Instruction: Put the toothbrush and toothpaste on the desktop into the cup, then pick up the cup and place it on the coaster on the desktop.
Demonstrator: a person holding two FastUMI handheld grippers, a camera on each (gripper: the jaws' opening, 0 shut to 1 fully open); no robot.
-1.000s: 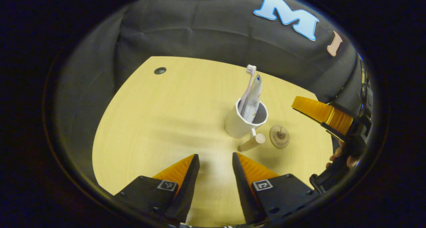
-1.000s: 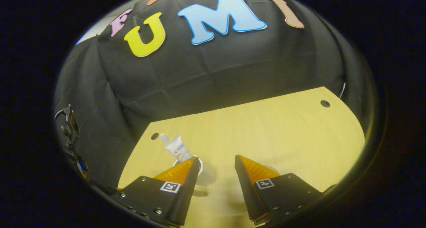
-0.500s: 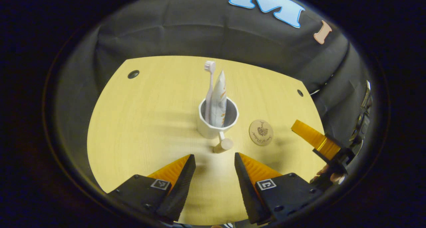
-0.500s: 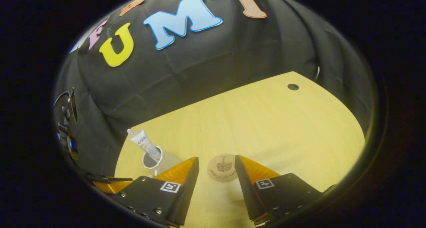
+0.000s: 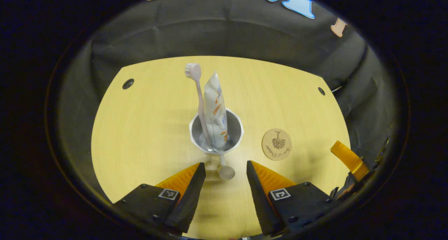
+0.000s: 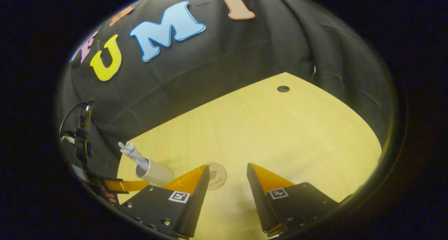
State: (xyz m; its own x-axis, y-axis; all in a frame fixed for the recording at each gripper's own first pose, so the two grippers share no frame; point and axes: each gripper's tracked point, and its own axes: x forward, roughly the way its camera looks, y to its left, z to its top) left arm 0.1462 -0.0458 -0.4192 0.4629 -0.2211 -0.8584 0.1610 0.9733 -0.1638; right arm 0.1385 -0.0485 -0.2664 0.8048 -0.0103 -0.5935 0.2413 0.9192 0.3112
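Wooden desktop (image 5: pixel 147 128) (black cloth wall (image 5: pixel 210 33))

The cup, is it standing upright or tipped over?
Upright: the cup stands on its base on the desk, toothbrush and toothpaste sticking up.

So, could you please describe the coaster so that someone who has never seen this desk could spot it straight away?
Start from the pale wooden desktop in front of the black cloth wall. Near its middle stands a white cup holding a toothbrush and a toothpaste tube. In the left gripper view the coaster lies just right of that cup: a flat, round, brownish disc with a dark plant-like print, the one flat thing there.
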